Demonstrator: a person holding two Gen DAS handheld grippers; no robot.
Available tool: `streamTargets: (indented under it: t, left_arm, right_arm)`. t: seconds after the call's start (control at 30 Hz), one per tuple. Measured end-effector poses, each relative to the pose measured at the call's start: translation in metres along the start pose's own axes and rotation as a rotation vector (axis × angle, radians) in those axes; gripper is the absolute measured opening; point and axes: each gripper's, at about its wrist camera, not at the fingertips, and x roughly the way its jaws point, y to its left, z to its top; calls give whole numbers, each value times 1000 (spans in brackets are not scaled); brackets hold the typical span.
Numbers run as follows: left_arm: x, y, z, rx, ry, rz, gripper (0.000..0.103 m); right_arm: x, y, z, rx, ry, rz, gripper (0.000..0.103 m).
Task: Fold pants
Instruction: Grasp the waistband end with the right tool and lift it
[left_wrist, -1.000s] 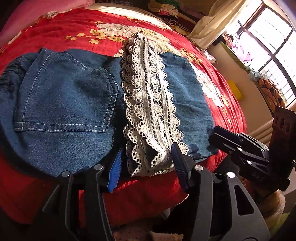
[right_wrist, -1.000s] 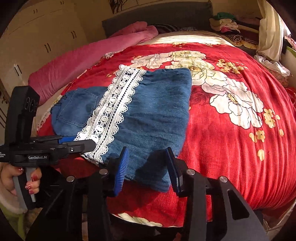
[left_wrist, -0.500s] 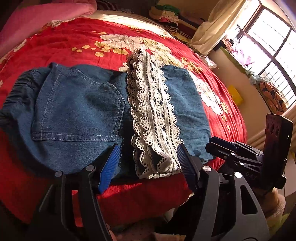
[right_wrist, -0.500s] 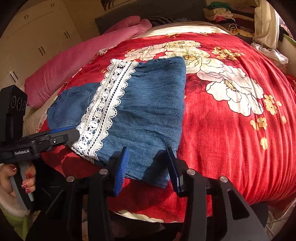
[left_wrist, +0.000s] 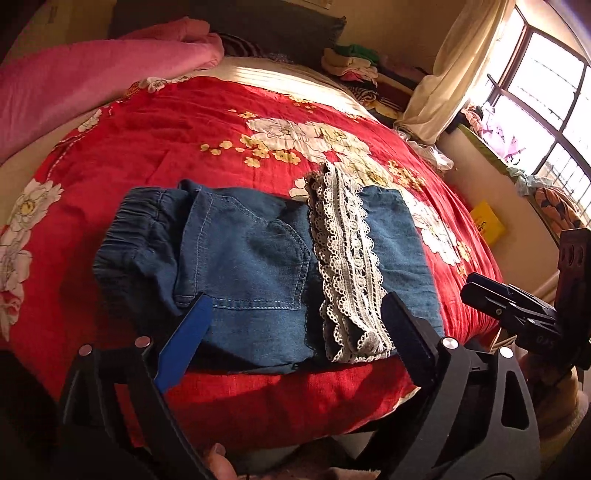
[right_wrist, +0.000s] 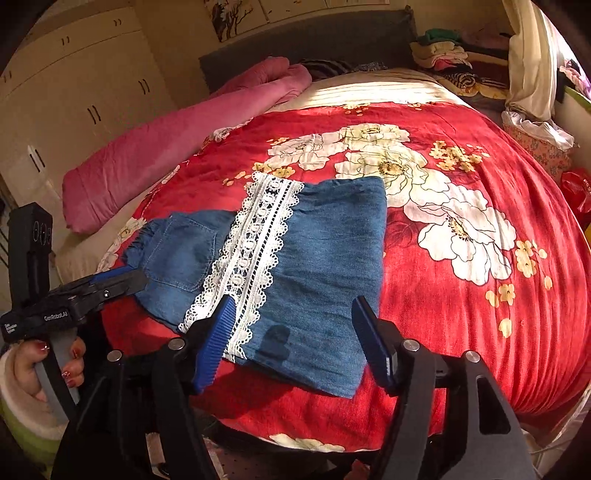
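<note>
Across the near edge of the red floral bedspread (left_wrist: 147, 147), as the left wrist camera has it, the denim pants (left_wrist: 243, 266) lie folded into a compact bundle, flat and square to the bed's edge, probably so both tools can reach them from the side. The elastic waistband (left_wrist: 129, 229) sits to the left, the back pocket (left_wrist: 255, 258) faces up, and a white lace trim (left_wrist: 347, 266) runs front to back over the right part. The left gripper (left_wrist: 295, 328) is spread wide and grips nothing; its blue-padded fingers (left_wrist: 184, 336) frame the pocket and lace from just off the near edge, apart from the cloth. The right gripper (left_wrist: 513, 310) shows at the right, beside the bed's corner.

From the right wrist camera, the pants (right_wrist: 325, 266) stretch left to right with the lace band (right_wrist: 251, 258) crossing them diagonally. The right gripper (right_wrist: 295, 343) is likewise spread and empty, its fingers (right_wrist: 214, 347) straddling the near hem without contact. The left gripper (right_wrist: 110, 282), held by a hand (right_wrist: 40, 365) with painted nails, hovers at the waistband end. I judge the fold nearly finished, with both tools clear of the cloth.
</note>
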Motion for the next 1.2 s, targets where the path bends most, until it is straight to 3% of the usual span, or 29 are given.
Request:
streamTargets:
  t: [0.13, 0.7, 0.9, 1.2]
  left_arm:
    - [-5, 10, -1, -19, -8, 10, 92]
    - [-16, 81, -12, -152, -17, 72, 93]
    - [-9, 108, -20, -220, 5, 61, 93]
    - [1, 118, -28, -260, 4, 13, 93]
  right_arm:
    - [2, 10, 7, -13, -7, -6, 79]
    - [45, 64, 49, -124, 25, 45, 88]
    - [82, 93, 72, -159, 85, 128, 89]
    - [144, 133, 95, -252, 214, 227, 90]
